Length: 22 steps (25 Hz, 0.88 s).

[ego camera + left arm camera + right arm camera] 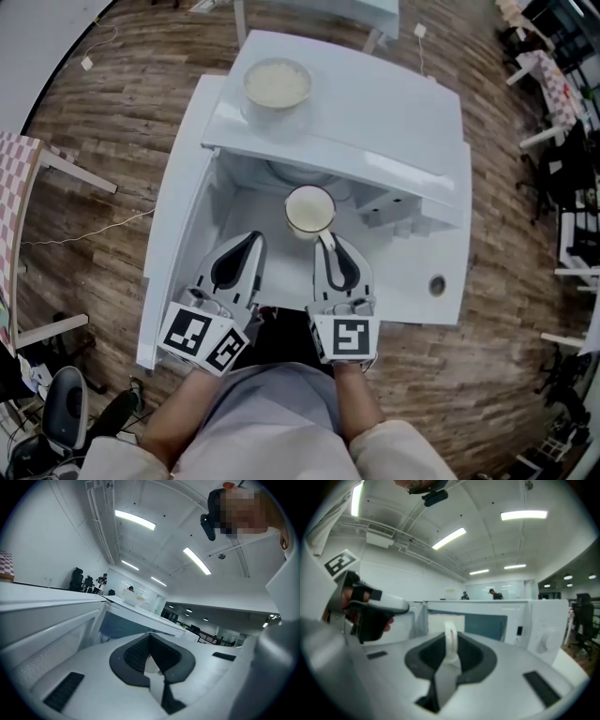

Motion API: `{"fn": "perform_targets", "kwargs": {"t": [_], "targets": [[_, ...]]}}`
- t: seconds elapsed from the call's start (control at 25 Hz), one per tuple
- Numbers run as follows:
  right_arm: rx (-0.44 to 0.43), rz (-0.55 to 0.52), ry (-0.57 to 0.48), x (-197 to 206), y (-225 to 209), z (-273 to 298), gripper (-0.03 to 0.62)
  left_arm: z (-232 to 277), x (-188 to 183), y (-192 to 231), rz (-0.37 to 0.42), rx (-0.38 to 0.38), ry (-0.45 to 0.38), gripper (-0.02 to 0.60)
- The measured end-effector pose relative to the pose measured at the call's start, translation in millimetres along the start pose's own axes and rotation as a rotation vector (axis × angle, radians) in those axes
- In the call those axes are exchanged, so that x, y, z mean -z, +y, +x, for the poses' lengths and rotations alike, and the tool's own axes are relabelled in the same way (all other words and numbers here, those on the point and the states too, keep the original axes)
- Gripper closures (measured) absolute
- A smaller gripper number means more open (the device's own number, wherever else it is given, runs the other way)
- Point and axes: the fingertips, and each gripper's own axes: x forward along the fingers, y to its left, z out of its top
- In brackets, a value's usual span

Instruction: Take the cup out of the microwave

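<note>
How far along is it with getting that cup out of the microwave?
Done: the microwave door is open. In hand: the right claw grips the cup by its handle, at the opening. Left: bring it fully clear and set it down.

The microwave's white casing is smooth and glossy, with glare on its top. The cup looks like glazed cream ceramic. The floor is grained wood plank. The left gripper and right gripper have smooth white plastic shells lined with dark, ribbed, rubbery pads.
</note>
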Motion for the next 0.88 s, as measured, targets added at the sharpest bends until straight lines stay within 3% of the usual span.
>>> {"fn": "perform_targets", "kwargs": {"t": [0.88], "targets": [[-0.043,0.025,-0.057,-49.7,20.1,-39.8,0.520,-35.3,-15.1,-24.8,0.029,0.072,-0.019,0.567]]}}
